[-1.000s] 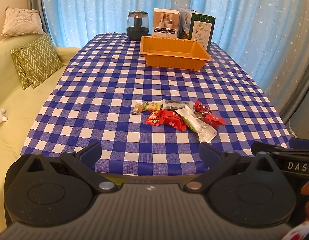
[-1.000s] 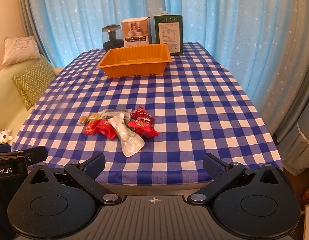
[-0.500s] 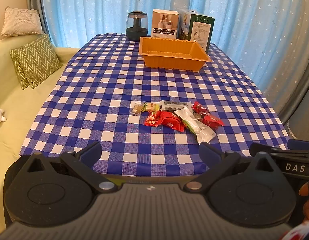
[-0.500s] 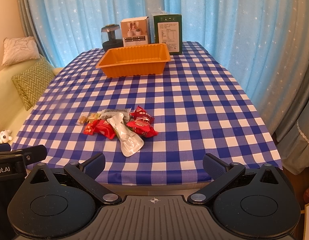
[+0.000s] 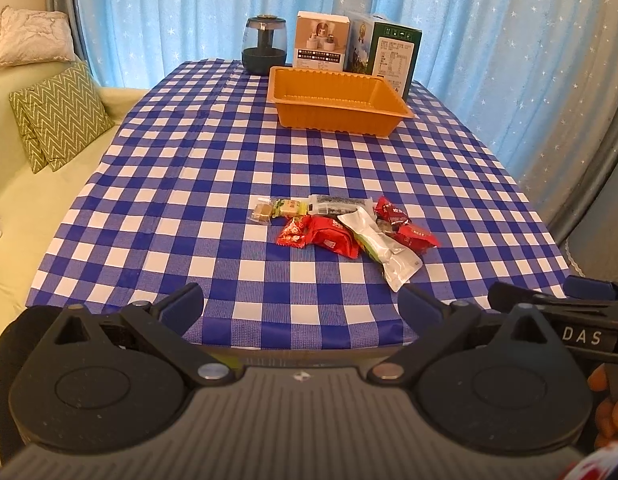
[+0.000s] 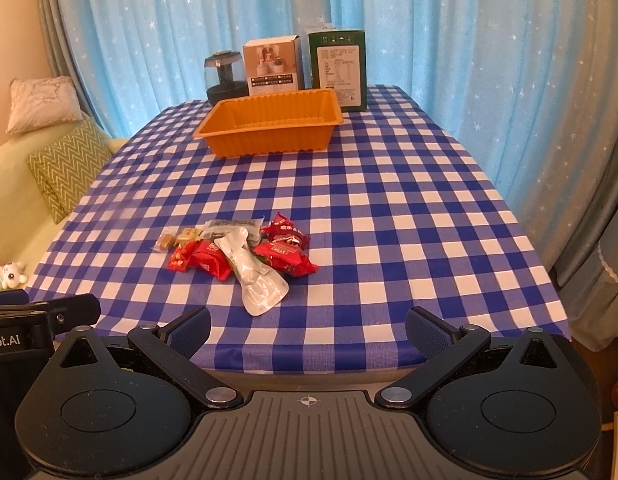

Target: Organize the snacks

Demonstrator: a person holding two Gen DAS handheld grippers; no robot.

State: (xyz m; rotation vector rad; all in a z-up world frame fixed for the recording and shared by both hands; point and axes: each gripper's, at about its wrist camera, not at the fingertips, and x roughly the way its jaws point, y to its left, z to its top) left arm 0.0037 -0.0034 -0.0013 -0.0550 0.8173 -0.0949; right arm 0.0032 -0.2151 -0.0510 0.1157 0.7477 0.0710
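A small pile of snack packets lies on the blue checked tablecloth near the front edge: red wrappers (image 5: 321,234) (image 6: 283,256), a white pouch (image 5: 383,246) (image 6: 255,276), a dark packet (image 5: 337,204) and small yellow-brown sweets (image 5: 277,208) (image 6: 175,239). An empty orange tray (image 5: 337,98) (image 6: 269,122) stands at the far end. My left gripper (image 5: 301,306) is open and empty, held before the table's front edge. My right gripper (image 6: 307,326) is open and empty, also before the front edge, right of the pile.
Behind the tray stand a dark glass jar (image 5: 264,44), a white box (image 5: 321,40) and a green box (image 5: 389,50). A green sofa with cushions (image 5: 57,116) runs along the left. Blue curtains hang behind and to the right.
Both grippers have shifted only slightly; the views crept a little closer to the table. Nothing on the table has moved.
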